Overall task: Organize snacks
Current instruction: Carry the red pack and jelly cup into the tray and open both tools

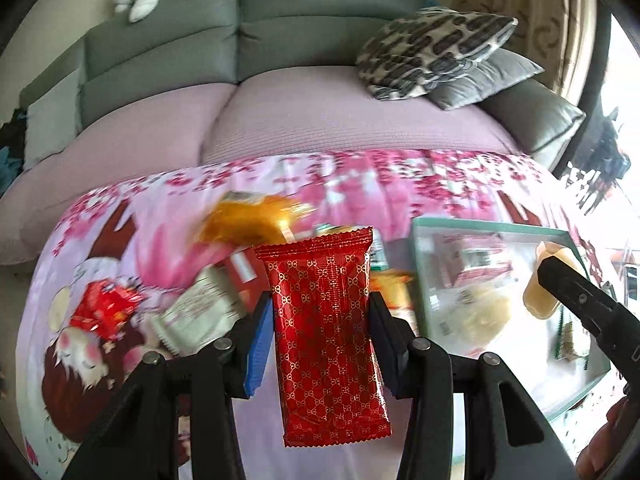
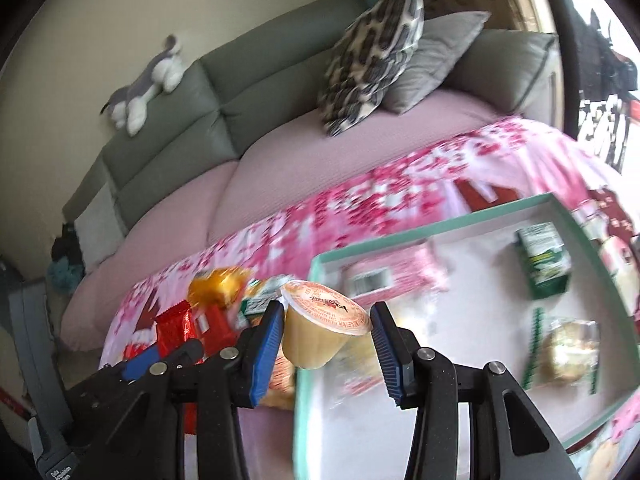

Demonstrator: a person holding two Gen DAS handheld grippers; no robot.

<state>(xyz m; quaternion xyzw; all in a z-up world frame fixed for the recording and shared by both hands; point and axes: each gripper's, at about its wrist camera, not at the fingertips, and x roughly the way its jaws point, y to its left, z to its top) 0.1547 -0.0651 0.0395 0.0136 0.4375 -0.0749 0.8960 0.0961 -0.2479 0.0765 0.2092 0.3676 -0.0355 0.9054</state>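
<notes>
Up close, a red foil snack packet (image 1: 330,332) is pinched at its long edges by the left gripper (image 1: 320,320); probably light, crinkly, slippery. A sealed jelly cup (image 2: 324,326) is clamped in the right gripper (image 2: 326,328), stiff plastic, held above the teal box's (image 2: 440,222) edge. Loose snacks are left further back on the floral cloth (image 1: 400,176).

red packet (image 1: 326,328): glossy foil | jelly cup (image 2: 320,328): translucent plastic | tablecloth (image 1: 400,176): cloth
</notes>
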